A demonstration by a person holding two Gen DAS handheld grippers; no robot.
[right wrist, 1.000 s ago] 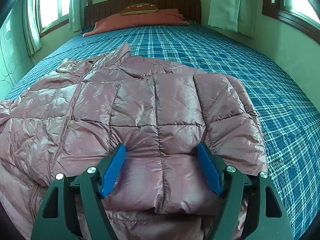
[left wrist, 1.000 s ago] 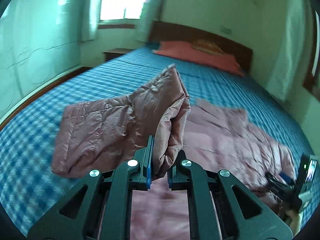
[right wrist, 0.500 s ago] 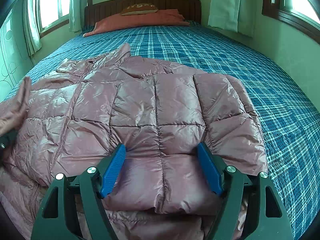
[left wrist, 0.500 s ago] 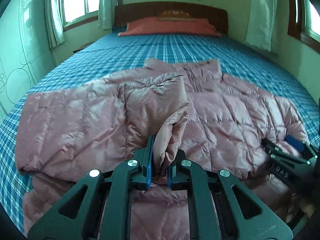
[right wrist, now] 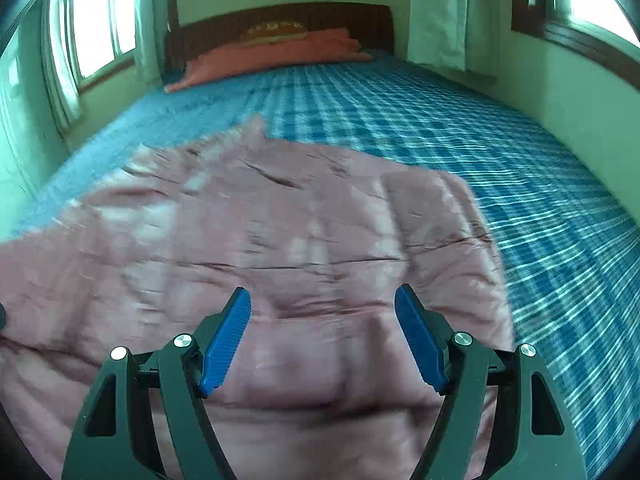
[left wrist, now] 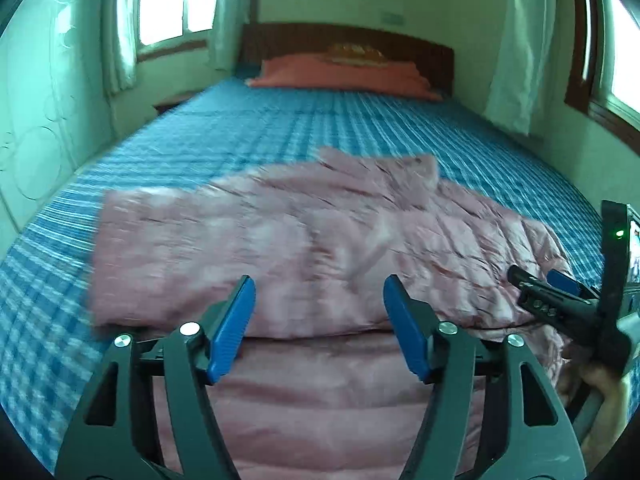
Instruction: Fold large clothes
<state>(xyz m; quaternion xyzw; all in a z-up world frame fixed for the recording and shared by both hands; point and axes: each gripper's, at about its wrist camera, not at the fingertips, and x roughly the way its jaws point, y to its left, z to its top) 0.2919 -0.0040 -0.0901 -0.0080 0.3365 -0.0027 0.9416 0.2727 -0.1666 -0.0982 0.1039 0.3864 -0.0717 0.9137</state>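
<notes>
the pink quilted puffer jacket (left wrist: 304, 240) lies spread across the near half of the blue checked bed (left wrist: 280, 128), its collar toward the headboard, with 1 side already folded in over the body; it looks bulky but light, soft and springy, and the shiny shell is probably slippery, so folds may puff back open. the left gripper (left wrist: 319, 320) has just been opening, its jaws wide with nothing between them, and the right gripper (right wrist: 322, 334) hangs equally open and empty above the jacket. a firm pinch on a stitched hem or cuff seems safer than grabbing a smooth padded panel.
</notes>
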